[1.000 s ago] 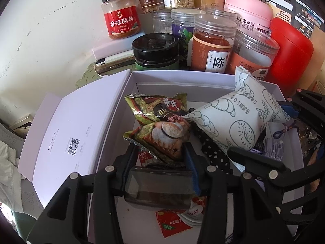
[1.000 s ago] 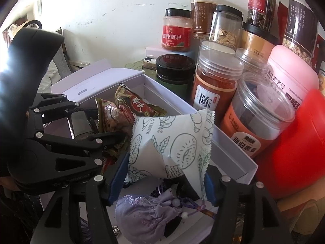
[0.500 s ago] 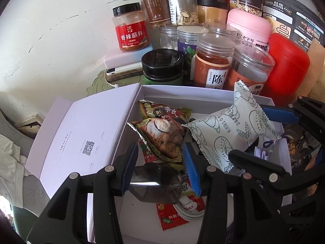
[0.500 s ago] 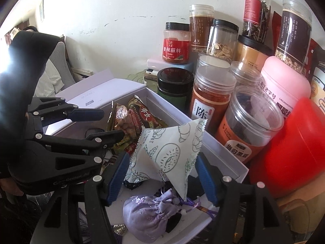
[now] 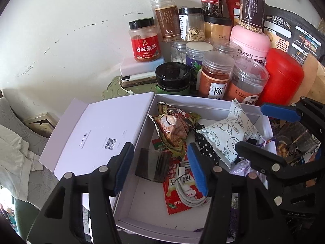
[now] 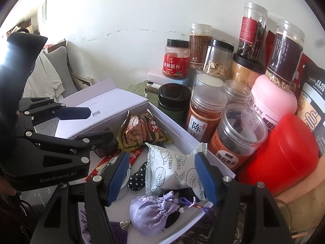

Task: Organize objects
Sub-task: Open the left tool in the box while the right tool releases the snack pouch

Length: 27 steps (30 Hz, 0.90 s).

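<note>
Left claw (image 5: 160, 167): blue pads spread wide, nothing between them; it hangs over the near part of the white box (image 5: 203, 101).
Right claw (image 6: 162, 175): pads likewise apart, empty, straddling the white pastry packet (image 6: 174, 170) without touching it.
Key relation: white pastry packet lies straight ahead of the right claw, its long axis running across the pad gap, tilted; the right claw is plainly the nearer.
Left-side target: two dark snack packets (image 5: 174, 126) lie overlapped just beyond the left claw, at the far left of the box.
Other contents: one red sachet (image 5: 176, 189), one coiled white cable (image 5: 186, 191), one dark flat pouch (image 5: 152, 164), one polka-dot cloth (image 6: 140, 174), one lilac drawstring bag (image 6: 150, 213).
Lid: one, folded open to the left (image 5: 101, 134).
Jars: cluster behind the box on the worktop, too crowded for a sure count.
Judgement: all items sit in the box; closing the lid looks likely next.
</note>
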Motion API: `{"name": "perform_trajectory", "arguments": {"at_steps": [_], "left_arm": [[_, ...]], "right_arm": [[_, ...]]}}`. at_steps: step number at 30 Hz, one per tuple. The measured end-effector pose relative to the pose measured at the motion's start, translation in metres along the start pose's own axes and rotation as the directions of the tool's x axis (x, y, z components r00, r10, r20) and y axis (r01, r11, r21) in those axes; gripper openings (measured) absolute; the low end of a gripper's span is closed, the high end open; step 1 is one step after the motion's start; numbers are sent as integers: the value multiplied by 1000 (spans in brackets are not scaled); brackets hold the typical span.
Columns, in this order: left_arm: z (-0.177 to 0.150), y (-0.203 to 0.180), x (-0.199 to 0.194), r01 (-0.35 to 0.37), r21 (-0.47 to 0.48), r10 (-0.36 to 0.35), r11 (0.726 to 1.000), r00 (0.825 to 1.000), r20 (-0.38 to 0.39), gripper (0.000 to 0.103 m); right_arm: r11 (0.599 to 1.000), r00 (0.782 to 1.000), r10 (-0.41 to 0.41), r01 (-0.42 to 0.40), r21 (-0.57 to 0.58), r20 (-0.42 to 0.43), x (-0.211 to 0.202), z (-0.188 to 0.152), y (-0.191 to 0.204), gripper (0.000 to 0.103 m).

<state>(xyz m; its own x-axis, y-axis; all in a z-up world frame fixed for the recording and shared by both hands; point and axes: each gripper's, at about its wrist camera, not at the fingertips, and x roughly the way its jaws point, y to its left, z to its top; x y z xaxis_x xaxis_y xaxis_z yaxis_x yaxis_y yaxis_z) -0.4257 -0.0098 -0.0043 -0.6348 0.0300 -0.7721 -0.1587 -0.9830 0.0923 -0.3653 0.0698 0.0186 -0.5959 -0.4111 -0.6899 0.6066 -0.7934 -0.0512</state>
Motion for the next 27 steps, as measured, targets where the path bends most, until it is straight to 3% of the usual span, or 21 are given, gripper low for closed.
{"name": "perform_trajectory", "arguments": {"at_steps": [20, 27], "left_arm": [[-7, 17, -103, -54, -82, 59, 995, 997, 55, 54], [-18, 13, -149, -50, -82, 58, 995, 994, 93, 58]], "right_arm": [[998, 995, -47, 49, -25, 92, -97, 10, 23, 68], [999, 992, -43, 46, -24, 117, -131, 6, 34, 68]]}}
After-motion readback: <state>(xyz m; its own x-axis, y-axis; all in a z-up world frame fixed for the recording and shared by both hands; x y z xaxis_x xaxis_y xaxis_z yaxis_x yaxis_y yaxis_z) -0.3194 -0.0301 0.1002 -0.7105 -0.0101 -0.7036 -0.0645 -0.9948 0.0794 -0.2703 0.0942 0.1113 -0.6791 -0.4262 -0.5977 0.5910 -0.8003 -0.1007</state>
